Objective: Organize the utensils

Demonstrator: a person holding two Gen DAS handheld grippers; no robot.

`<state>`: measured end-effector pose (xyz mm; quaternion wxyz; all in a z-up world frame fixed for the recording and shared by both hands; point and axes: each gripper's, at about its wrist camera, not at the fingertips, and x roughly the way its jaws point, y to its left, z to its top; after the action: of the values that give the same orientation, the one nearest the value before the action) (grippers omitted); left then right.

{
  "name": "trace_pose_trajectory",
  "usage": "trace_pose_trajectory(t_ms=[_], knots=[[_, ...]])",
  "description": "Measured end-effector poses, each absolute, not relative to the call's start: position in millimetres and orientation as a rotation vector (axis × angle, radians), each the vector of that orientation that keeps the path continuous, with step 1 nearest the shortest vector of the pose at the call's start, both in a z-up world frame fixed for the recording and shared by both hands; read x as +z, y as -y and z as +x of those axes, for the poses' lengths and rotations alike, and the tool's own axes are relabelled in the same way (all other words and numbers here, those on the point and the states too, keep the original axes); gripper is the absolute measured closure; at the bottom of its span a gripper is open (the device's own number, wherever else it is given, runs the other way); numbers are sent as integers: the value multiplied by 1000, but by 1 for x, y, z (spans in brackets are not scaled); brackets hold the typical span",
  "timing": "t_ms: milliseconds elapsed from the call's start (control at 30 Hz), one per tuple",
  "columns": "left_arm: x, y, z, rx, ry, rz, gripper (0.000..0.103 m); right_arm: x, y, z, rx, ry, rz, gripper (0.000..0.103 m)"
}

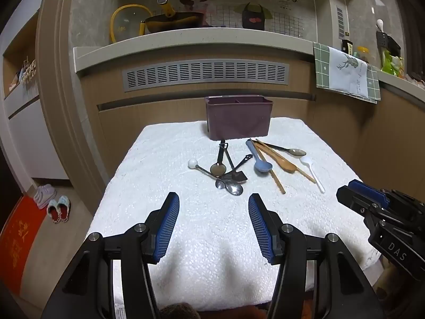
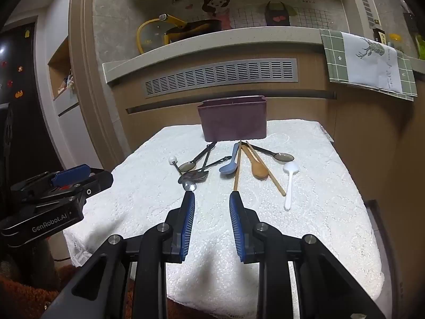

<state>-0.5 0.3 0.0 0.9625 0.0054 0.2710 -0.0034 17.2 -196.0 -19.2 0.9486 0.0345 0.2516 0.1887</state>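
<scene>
**Both grippers parted above the white cloth, utensils ahead**

Left gripper (image 1: 213, 203) sits low in the centre of my left wrist view, its blue pads (image 1: 167, 226) spread wide with nothing between them. My right gripper (image 2: 212, 199) is at lower centre of the right wrist view, jaws parted more narrowly and likewise empty; its tip also pokes in at the right edge of the left view.

Ahead of both, mid-frame, the utensils lie scattered on the white cloth (image 1: 159, 159). I see a dark metal cluster (image 1: 228, 175) of overlapping spoons and a small shovel-shaped piece, with a white-knobbed stick (image 1: 193, 164) at its left. To the right lie a blue spoon (image 1: 259, 159), a wooden spoon (image 1: 281, 160), wooden chopsticks (image 1: 273, 175) crossing them, a dark spoon (image 1: 292, 151) and a white plastic spoon (image 1: 313, 171).

Behind them, at upper centre, stands the purple holder (image 1: 238, 118), upright, its handle tips nearly touched by the nearest utensils. Nothing lies between my fingers and the pile.

Around it: a grey vent (image 1: 205, 74), a green towel (image 1: 345, 73) at upper right, a yellow-handled pan (image 1: 172, 20) on the counter, slippers (image 1: 53, 202) at lower left.
</scene>
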Motion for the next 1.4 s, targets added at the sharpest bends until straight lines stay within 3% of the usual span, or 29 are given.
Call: trace_pose_trajectory(t_ms=[1400], knots=[[-5, -9, -3, -7, -576, -12, 48, -16, 196, 17, 360, -492, 43, 78]])
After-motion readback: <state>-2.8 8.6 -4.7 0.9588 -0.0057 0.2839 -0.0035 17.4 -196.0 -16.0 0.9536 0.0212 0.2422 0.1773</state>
